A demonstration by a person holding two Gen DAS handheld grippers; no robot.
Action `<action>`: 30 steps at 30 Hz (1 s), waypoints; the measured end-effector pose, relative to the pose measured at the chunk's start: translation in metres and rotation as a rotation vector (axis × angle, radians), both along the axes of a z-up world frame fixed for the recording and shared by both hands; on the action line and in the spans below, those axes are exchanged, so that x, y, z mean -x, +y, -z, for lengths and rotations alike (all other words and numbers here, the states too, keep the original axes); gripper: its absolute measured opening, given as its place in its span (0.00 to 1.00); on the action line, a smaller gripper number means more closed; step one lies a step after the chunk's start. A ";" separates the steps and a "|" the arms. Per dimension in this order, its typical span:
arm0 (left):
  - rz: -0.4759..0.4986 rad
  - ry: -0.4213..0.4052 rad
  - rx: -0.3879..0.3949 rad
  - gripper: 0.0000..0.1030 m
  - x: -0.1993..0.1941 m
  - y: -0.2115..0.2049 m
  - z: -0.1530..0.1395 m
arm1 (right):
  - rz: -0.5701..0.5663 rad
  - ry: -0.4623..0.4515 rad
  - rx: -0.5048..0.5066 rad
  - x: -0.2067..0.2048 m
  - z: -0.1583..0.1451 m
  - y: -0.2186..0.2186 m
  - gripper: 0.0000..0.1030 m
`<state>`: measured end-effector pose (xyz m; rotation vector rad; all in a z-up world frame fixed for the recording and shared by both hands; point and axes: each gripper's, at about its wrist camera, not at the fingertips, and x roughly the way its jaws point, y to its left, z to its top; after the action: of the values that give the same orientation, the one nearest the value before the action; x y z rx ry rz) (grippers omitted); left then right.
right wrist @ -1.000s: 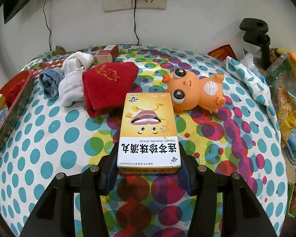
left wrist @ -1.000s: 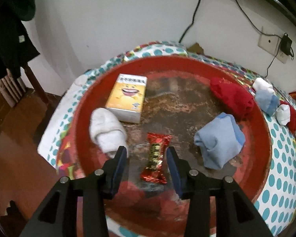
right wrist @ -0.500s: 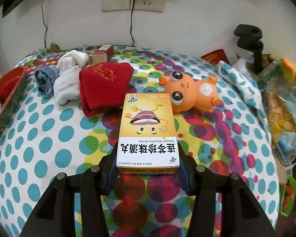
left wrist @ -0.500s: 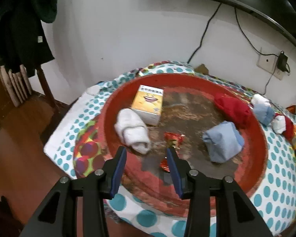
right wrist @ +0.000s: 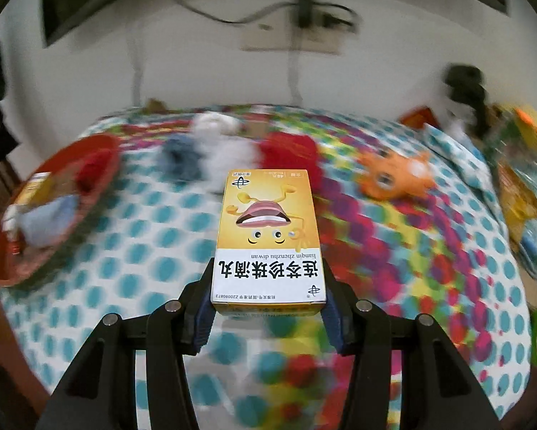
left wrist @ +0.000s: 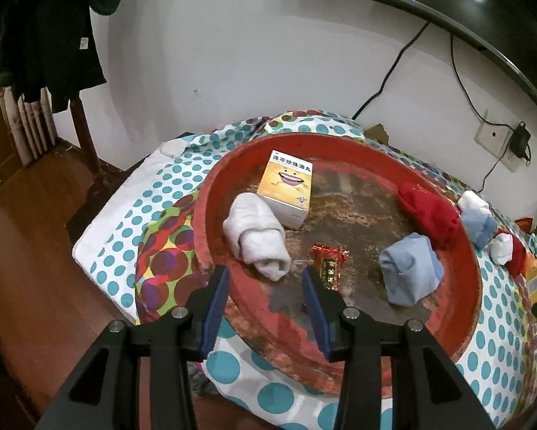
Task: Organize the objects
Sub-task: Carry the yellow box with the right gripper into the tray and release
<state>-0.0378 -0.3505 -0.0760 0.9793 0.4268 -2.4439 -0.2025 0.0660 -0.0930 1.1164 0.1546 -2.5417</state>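
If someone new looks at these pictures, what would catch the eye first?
Probably the yellow box with a cartoon mouth, clamped between the right gripper jaws above the dotted cloth. Next, the big red tray before the left gripper, holding rolled socks, a candy and a second box.

"lianqin zhenzhu diwan", upside down, on yellow box (right wrist: 268,236)

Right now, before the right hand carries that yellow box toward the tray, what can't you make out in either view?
- Right wrist view: motion blur smears the sock pile and orange toy; single pieces can't be told apart.
- Right wrist view: the held yellow box hides the cloth beneath it.
- Left wrist view: the left gripper covers the near end of the red candy.
- Left wrist view: the red tray hides the cloth under it.
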 end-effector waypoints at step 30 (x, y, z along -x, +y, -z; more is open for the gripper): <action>0.040 -0.017 0.037 0.42 0.008 0.007 0.002 | -0.407 -0.078 -0.107 0.007 0.012 -0.283 0.47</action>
<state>-0.0459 -0.3430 -0.0776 1.0016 0.3579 -2.4687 -0.2098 -0.2171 -0.1054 1.0928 0.4530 -2.1474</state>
